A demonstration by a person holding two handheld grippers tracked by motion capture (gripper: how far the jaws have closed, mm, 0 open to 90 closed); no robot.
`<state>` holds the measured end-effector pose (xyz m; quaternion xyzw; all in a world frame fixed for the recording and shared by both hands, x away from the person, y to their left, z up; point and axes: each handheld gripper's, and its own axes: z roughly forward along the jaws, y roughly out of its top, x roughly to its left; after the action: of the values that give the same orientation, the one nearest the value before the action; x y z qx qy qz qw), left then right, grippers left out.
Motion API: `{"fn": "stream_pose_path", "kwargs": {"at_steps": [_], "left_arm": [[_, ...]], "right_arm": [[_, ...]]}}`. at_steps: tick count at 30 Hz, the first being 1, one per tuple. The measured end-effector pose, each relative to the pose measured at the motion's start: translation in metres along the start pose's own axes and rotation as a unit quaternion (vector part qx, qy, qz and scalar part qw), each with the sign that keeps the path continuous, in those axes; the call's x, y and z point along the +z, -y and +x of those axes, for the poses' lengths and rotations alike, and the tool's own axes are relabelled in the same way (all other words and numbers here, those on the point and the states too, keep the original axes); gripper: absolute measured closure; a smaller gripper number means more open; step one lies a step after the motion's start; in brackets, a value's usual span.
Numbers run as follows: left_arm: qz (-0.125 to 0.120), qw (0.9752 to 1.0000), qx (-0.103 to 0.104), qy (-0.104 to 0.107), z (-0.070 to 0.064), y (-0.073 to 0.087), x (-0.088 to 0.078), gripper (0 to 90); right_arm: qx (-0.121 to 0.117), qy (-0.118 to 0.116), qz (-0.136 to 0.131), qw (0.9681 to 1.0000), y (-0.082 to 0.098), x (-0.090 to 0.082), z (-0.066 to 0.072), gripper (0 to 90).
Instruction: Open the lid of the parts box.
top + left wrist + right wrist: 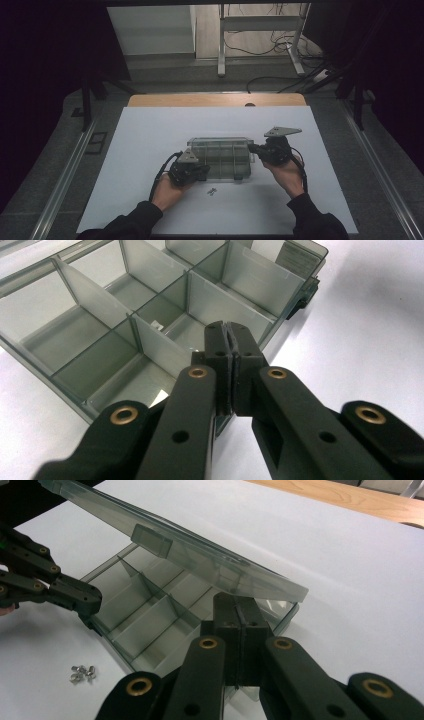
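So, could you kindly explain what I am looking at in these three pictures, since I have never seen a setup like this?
A person sits at a white table and holds a two-jaw tool in each hand. The left hand-held gripper and the right hand-held gripper each carry a small camera. The high view looks down from above. The other two pictures look along each gripper's black jaws. Between the grippers lies a clear plastic organizer box with dividers, its lid partly raised. A few small metal pieces lie on the table in front of it. Both pairs of jaws are shut, at the box's two ends. Whether they pinch its edge is unclear.
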<state>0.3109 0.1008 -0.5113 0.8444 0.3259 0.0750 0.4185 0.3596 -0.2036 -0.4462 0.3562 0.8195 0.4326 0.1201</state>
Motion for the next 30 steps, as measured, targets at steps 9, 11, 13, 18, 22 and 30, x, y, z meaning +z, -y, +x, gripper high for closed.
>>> {"fn": "stream_pose_path", "kwargs": {"at_steps": [9, 11, 13, 18, 22, 30], "left_arm": [[0.0, 1.0, 0.0, 0.003, 0.0, 0.0, 0.001, 89.1], [-0.001, 1.0, -0.001, 0.003, 0.0, 0.001, 0.001, 89.1], [-0.001, 1.0, -0.001, 0.004, 0.0, 0.001, 0.001, 89.0], [-0.003, 1.0, -0.002, 0.005, 0.0, 0.001, 0.001, 88.9], [-0.004, 1.0, -0.002, 0.007, 0.0, 0.002, 0.001, 89.0], [-0.004, 0.9999, -0.004, 0.01, 0.001, 0.002, 0.001, 88.8]], "right_arm": [[0.003, 0.003, -0.005, 1.0, -0.005, 0.004, -0.003, 89.1], [0.003, 0.003, -0.006, 1.0, -0.006, 0.005, -0.004, 89.1], [0.004, 0.003, -0.006, 1.0, -0.007, 0.007, -0.005, 89.1], [0.003, 0.006, -0.005, 1.0, -0.009, 0.013, -0.008, 89.1], [0.004, 0.009, -0.004, 0.9999, -0.01, 0.015, -0.01, 89.1], [0.006, 0.016, -0.002, 0.9999, -0.012, 0.023, -0.015, 89.1]]}}
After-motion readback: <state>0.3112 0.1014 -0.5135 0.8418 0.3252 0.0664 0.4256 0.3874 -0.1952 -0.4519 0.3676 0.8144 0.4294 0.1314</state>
